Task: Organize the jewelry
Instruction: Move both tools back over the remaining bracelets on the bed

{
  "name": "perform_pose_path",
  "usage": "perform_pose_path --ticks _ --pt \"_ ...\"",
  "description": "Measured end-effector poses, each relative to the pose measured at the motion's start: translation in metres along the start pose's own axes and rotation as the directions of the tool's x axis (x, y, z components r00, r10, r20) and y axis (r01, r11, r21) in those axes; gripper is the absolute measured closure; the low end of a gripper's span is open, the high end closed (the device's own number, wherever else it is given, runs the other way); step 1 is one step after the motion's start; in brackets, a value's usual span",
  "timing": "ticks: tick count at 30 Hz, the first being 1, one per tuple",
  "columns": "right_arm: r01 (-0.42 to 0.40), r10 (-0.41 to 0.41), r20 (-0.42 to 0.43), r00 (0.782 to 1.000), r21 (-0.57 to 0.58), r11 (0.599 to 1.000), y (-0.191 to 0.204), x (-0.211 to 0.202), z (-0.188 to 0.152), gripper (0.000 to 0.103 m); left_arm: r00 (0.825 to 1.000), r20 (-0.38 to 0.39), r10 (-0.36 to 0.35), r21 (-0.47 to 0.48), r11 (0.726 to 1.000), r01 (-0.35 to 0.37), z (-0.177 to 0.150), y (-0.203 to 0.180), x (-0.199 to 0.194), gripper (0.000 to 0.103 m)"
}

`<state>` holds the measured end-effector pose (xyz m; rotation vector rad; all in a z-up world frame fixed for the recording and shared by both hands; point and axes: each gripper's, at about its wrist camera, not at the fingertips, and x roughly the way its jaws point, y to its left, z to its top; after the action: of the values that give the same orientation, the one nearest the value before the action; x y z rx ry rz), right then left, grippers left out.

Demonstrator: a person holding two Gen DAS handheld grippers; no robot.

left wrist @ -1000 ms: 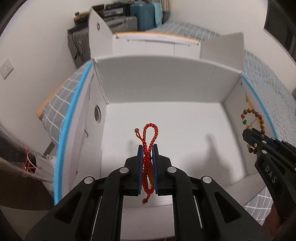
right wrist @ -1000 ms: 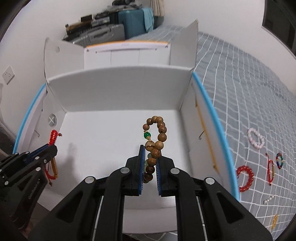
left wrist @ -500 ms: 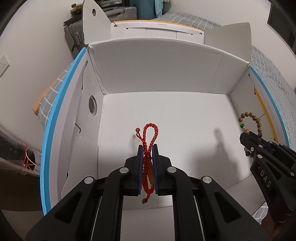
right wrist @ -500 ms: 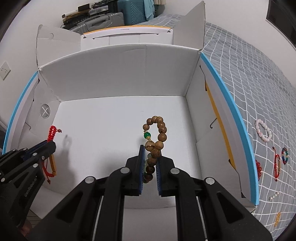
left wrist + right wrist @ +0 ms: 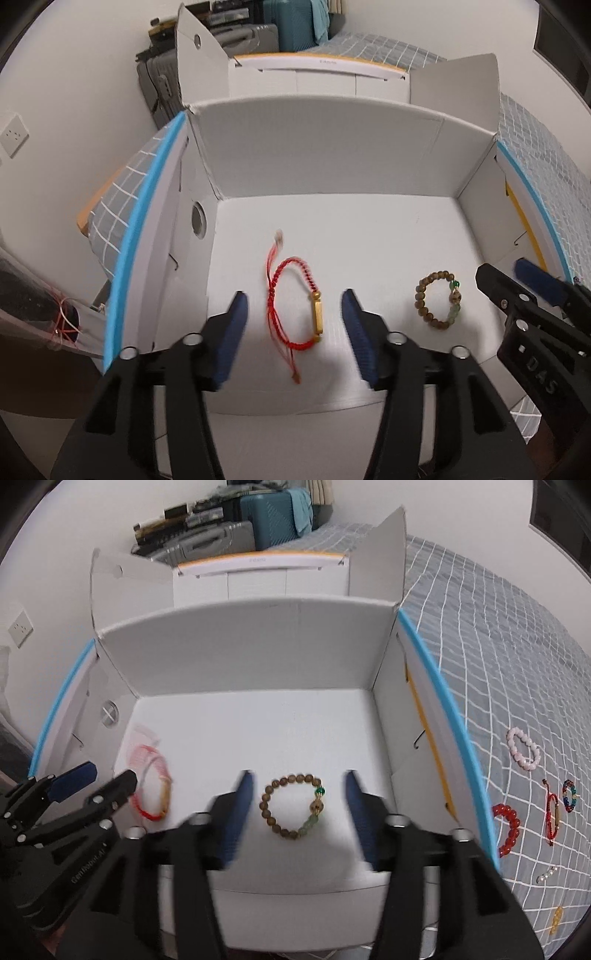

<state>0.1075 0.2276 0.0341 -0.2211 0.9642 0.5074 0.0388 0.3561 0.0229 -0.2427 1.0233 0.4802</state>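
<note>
Both claws hang over the open white cardboard box [image 5: 255,650] and both have just been opening, so each piece they carried now lies free on the box floor. The left claw [image 5: 293,325] stands spread, its blue pads well apart; the red braided cord bracelet with a gold bar [image 5: 295,306] lies flat on the floor below and between the jaws, touching neither pad. The right claw [image 5: 297,808] is spread in the same way, and the brown wooden bead bracelet with one green bead [image 5: 293,806] lies as a loose ring beneath the gap between its jaws, clear of both pads.

In the left wrist view the bead bracelet lies to the right of the left claw, apart from the cord bracelet, so the two do not overlap. They are the only jewelry showing in the box.

More is left. To the right of the right claw, outside the box's blue-edged wall, several pieces lie on the grey checked bedspread [image 5: 517,664]: a pale pink bead bracelet [image 5: 522,747], a red bead bracelet [image 5: 508,829], a red cord bracelet [image 5: 554,814], a multicoloured bead loop [image 5: 570,795], a short string of white pearls [image 5: 547,874] and a small yellow piece [image 5: 557,919]. I judge the task to be at an early stage, with two pieces boxed and about six to fetch.
</note>
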Motion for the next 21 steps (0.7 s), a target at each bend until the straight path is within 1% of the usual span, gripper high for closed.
perform_pose_path --ticks 2,4,5,7,9,10,13,16,19,21 --pt "0.003 -0.003 0.026 1.000 -0.002 1.000 -0.001 -0.011 0.001 0.040 1.000 0.019 0.001 -0.006 1.000 -0.001 0.000 0.002 -0.008 0.041" --pt "0.007 -0.007 0.049 0.999 -0.005 1.000 -0.003 -0.020 0.002 0.031 0.999 0.039 0.000 -0.011 1.000 0.000 0.000 0.003 -0.014 0.032" --pt "0.013 -0.013 0.063 0.998 -0.005 1.000 -0.004 -0.025 0.002 0.029 0.999 0.053 -0.002 -0.014 1.000 0.003 0.000 0.003 -0.020 0.031" --pt "0.028 -0.028 0.095 0.995 0.001 1.000 -0.011 -0.040 0.001 0.022 0.997 0.079 -0.005 -0.012 1.000 0.005 0.001 0.001 -0.029 0.024" --pt "0.042 -0.043 0.127 0.991 0.013 0.999 -0.022 -0.055 -0.001 0.018 0.992 0.124 -0.010 -0.003 1.000 0.011 0.000 -0.005 -0.042 0.017" --pt "0.048 -0.050 0.140 0.989 0.022 0.999 -0.029 -0.061 -0.003 0.016 0.990 0.139 -0.013 0.002 1.000 0.013 0.001 -0.008 -0.046 0.016" --pt "0.068 -0.075 0.173 0.982 0.047 0.997 -0.050 -0.083 -0.009 0.014 0.982 0.188 -0.031 0.032 0.999 0.025 0.000 -0.029 -0.061 0.011" --pt "0.098 -0.111 0.207 0.972 0.074 0.992 -0.074 -0.104 -0.019 0.010 0.975 0.215 -0.050 0.060 0.997 0.038 0.000 -0.050 -0.069 0.009" --pt "0.129 -0.150 0.226 0.962 0.107 0.986 -0.102 -0.123 -0.032 0.010 0.968 0.237 -0.087 0.096 0.993 0.066 -0.003 -0.077 -0.080 0.006" --pt "0.147 -0.175 0.233 0.957 0.132 0.980 -0.121 -0.132 -0.041 0.010 0.962 0.243 -0.121 0.130 0.987 0.091 -0.004 -0.101 -0.085 0.006"
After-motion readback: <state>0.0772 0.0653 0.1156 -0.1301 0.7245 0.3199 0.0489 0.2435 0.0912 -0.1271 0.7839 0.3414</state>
